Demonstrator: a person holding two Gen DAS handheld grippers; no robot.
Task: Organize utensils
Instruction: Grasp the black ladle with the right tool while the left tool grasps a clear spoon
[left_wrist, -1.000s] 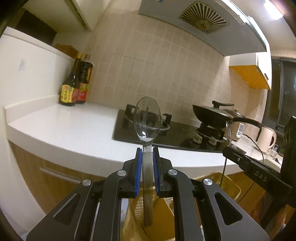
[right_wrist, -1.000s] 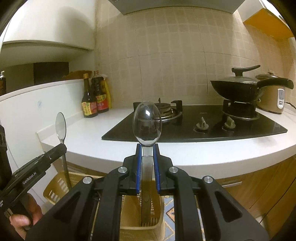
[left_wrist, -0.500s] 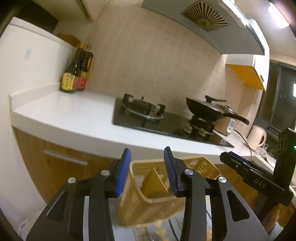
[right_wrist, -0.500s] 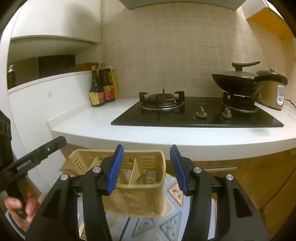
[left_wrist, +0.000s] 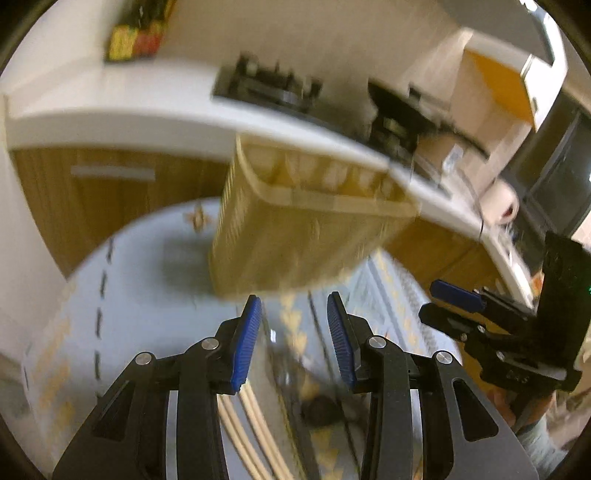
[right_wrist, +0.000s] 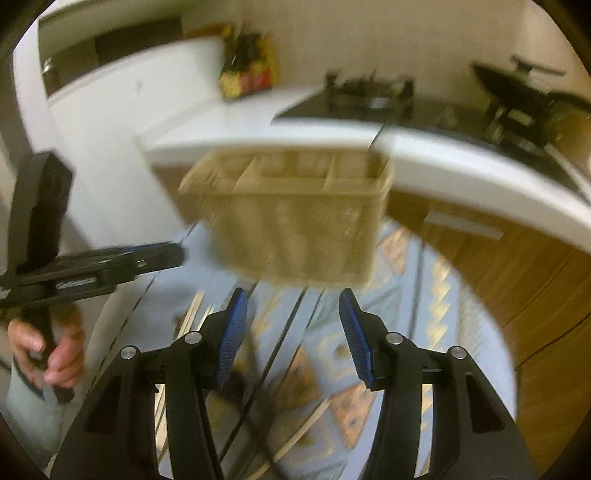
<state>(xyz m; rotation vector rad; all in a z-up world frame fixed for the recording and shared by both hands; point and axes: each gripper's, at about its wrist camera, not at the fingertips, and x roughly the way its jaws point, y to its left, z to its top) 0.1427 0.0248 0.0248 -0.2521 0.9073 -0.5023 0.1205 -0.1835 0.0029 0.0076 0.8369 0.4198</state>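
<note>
Blue pads: both pairs of fingers stand apart with nothing between them, left gripper (left_wrist: 293, 334) and right gripper (right_wrist: 291, 332) alike, tilted down toward the surface below, likely to reach for another piece.
Chopsticks (left_wrist: 255, 435): pale sticks lie flat just under the left fingers, lengthwise to the view, so they could be pinched across their width.
Patterned cloth (right_wrist: 406, 314): light blue with gold triangles, it carries the loose pieces; thin sticks also lie on it under the right gripper, too blurred to count.
Basket (right_wrist: 295, 229): tan, slotted, split into compartments and open at the top, it stands beyond both grippers, ready to take utensils upright; what is inside cannot be told through the blur.
Worktop (right_wrist: 443, 162): white, behind the basket.
Stove (left_wrist: 273, 86): black, on the worktop, farthest back.
</note>
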